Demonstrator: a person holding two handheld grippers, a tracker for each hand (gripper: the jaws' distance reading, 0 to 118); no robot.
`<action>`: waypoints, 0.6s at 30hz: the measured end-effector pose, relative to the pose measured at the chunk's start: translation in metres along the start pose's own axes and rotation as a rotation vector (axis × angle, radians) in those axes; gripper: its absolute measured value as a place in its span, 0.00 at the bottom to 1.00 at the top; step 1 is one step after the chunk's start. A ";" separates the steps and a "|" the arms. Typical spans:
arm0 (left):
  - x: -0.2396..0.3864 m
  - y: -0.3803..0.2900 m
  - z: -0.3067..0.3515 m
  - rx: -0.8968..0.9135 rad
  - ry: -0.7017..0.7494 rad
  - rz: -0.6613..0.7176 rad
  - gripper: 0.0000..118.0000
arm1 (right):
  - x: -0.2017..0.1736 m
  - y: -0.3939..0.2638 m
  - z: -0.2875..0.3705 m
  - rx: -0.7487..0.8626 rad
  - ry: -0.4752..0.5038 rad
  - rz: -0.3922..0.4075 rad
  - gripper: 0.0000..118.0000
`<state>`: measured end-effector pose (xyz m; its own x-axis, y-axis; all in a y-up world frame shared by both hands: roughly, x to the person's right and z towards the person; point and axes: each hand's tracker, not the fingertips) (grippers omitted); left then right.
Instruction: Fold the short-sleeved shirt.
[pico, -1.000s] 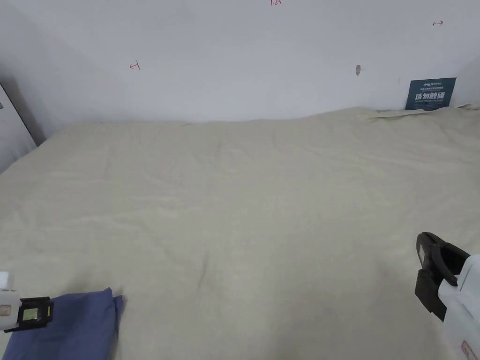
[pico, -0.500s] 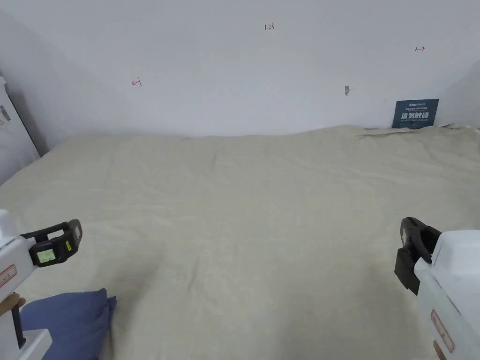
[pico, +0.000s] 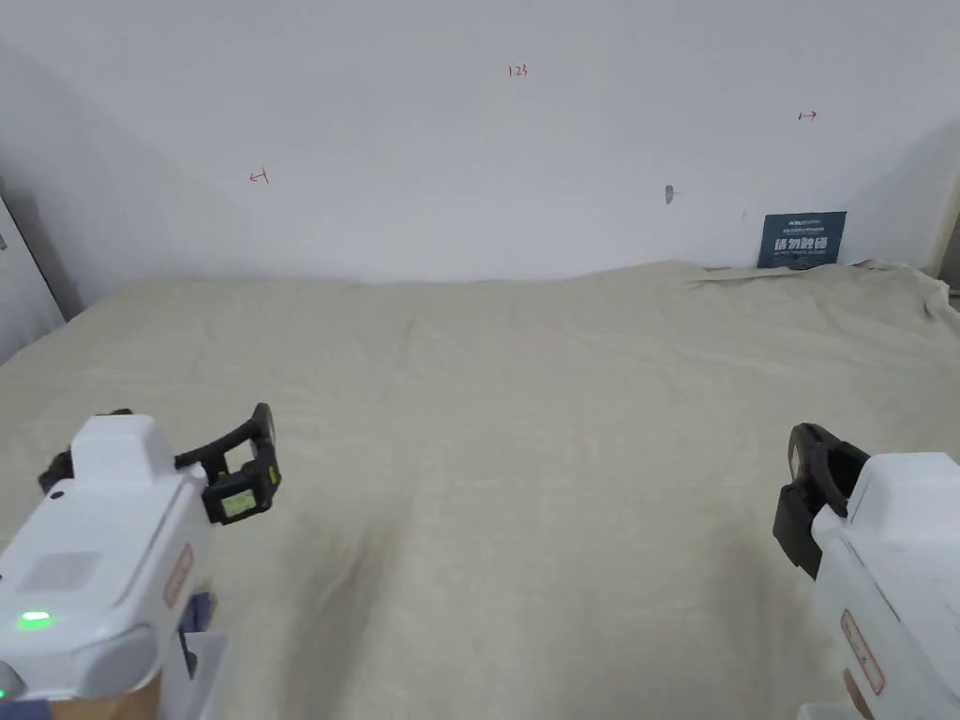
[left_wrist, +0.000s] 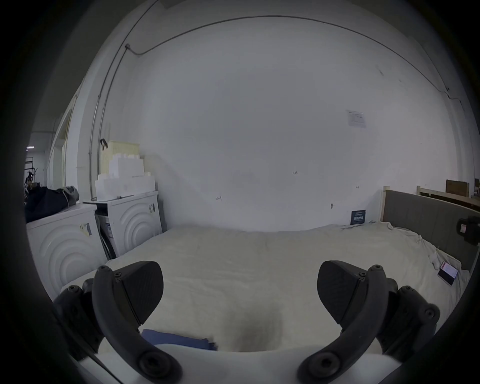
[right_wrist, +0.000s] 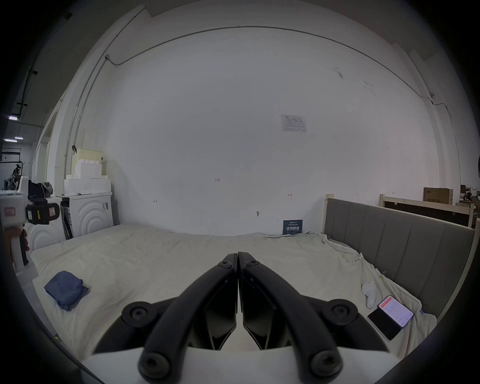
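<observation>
left gripper: fingers spread, above bed, empty | right gripper: fingers pressed together, empty | blue shirt: folded, lying on bed's near-left part

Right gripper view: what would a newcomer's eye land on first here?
First, the right gripper, its jaws pressed together on nothing, looming over the wide cream bed sheet. Next, the blue shirt, the one patch of colour, a folded bundle near the sheet's left edge. Then the phone, screen lit, by the grey headboard.
</observation>
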<state>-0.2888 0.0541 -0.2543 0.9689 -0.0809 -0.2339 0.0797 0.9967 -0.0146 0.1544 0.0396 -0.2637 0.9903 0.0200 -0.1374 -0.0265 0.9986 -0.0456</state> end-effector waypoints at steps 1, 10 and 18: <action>0.011 -0.003 0.005 0.012 -0.004 -0.001 0.69 | 0.001 0.000 0.001 0.001 -0.002 -0.002 0.00; 0.070 -0.024 0.024 0.038 -0.072 -0.007 0.06 | 0.007 -0.001 0.009 0.014 -0.017 0.002 0.00; 0.090 -0.031 0.025 0.015 -0.081 0.024 0.00 | 0.012 -0.004 0.012 0.016 -0.030 -0.003 0.00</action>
<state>-0.1978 0.0156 -0.2507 0.9863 -0.0581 -0.1546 0.0595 0.9982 0.0044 0.1679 0.0368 -0.2530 0.9941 0.0187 -0.1072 -0.0220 0.9993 -0.0297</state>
